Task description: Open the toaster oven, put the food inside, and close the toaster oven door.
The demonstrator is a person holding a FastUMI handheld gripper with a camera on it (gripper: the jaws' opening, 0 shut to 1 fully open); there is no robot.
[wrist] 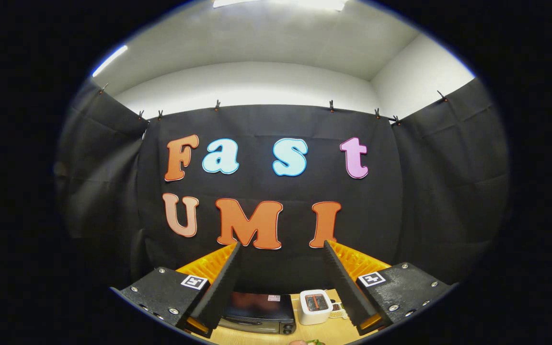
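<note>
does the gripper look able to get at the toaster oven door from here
Probably yes: the gripper is open and holds nothing, and the toaster oven sits on the table just ahead between its fingers, door shut, with only the white toaster beside it.

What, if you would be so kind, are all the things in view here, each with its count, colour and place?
toaster oven: one, black and silver, door shut, on the table ahead of and between the jaws.
small appliance: one, white with a dark top window, on the table beside the toaster oven.
food: small part showing, pinkish and green, at the table's near edge; kind unclear.
table: one, light wood.
booth wall: black cloth, behind the table.
ceiling lights: two strips, white, overhead.
gripper: one, jaws open and empty, above the table.
</note>
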